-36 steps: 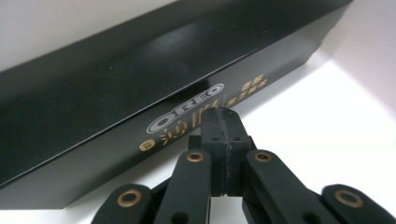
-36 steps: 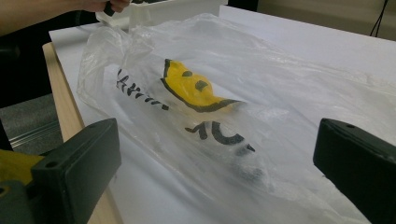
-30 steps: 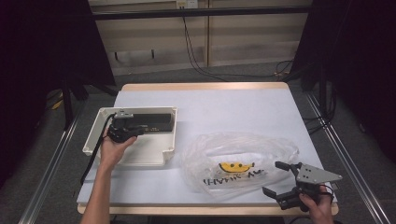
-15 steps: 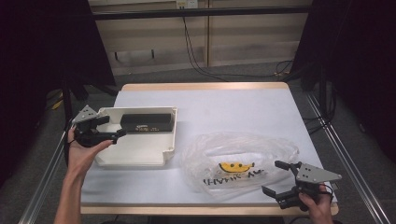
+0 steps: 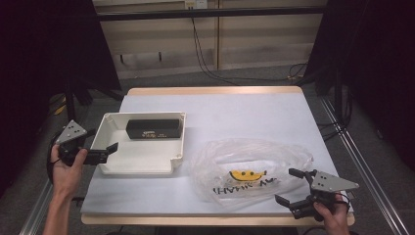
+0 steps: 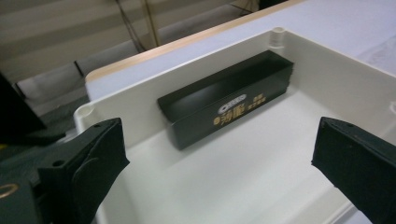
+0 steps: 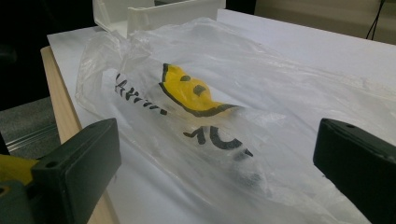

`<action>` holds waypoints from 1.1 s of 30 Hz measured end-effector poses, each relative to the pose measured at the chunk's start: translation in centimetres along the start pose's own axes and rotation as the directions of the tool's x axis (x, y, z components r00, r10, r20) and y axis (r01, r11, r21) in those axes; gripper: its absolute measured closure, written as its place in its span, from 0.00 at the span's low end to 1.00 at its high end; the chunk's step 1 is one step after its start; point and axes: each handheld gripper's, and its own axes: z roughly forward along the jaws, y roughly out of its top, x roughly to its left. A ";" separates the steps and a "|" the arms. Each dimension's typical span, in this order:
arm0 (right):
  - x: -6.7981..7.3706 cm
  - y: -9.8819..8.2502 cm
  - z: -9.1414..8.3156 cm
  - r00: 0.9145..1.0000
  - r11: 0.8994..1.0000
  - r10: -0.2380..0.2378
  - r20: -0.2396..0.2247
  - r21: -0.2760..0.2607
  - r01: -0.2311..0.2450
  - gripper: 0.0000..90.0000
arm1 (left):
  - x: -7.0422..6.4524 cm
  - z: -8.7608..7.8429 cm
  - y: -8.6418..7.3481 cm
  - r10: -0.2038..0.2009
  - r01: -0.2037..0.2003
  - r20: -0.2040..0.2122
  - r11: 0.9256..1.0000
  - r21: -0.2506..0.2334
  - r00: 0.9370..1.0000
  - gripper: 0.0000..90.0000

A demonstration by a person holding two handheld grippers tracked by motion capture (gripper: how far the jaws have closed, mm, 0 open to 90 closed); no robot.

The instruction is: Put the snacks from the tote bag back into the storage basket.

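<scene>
A: Starting at the left: the left gripper [image 5: 105, 152] has its jaws spread wide after just opening, with nothing between them. It sits at the left rim of the shallow white plastic tray [image 5: 108, 128], off the table's left edge, pointing level toward the tray.

B: And the long black cardboard box with gold print [image 5: 153, 129]?

A: It lies inside the tray against the far wall, apart from the jaws [image 6: 224, 112]. I'd judge it placed; the sound move is to draw the hand clear of the rim without nudging the tray.

B: To the right?

A: The crumpled clear plastic bag with a yellow smiley face [image 5: 249, 169] lies flat on the white tabletop [image 5: 244, 112], just right of the tray. The right gripper [image 5: 292, 188] rests at the near right corner, jaws open and empty, aimed level at the bag's edge. To take it well, I'd pinch one loose fold, not the whole bunch.
</scene>
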 end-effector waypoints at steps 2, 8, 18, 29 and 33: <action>0.0 0.0 0.0 1.000 1.000 0.000 -0.003 0.000 0.000 0.00 | 0.2 -0.5 -0.3 -0.006 0.006 -0.007 1.000 -0.027 1.000 0.03; 0.0 0.0 0.1 1.000 1.000 0.003 0.002 0.000 -0.003 0.00 | 0.7 -1.8 -1.3 0.031 -0.032 -0.017 0.998 -0.047 0.999 0.03; -0.1 -0.1 0.1 1.000 1.000 0.005 0.003 0.002 -0.005 0.00 | 2.8 -2.9 -2.9 0.030 -0.023 0.048 0.990 -0.139 0.998 0.03; -0.2 -0.1 0.2 1.000 1.000 0.010 0.009 0.010 -0.010 0.00 | 4.6 -1.8 -1.4 0.005 -0.004 0.003 0.987 -0.163 1.000 0.04; -0.2 -0.1 0.0 1.000 1.000 0.008 0.009 0.005 -0.008 0.00 | 1.5 -1.7 -1.6 0.017 -0.020 -0.021 0.990 -0.142 1.000 0.03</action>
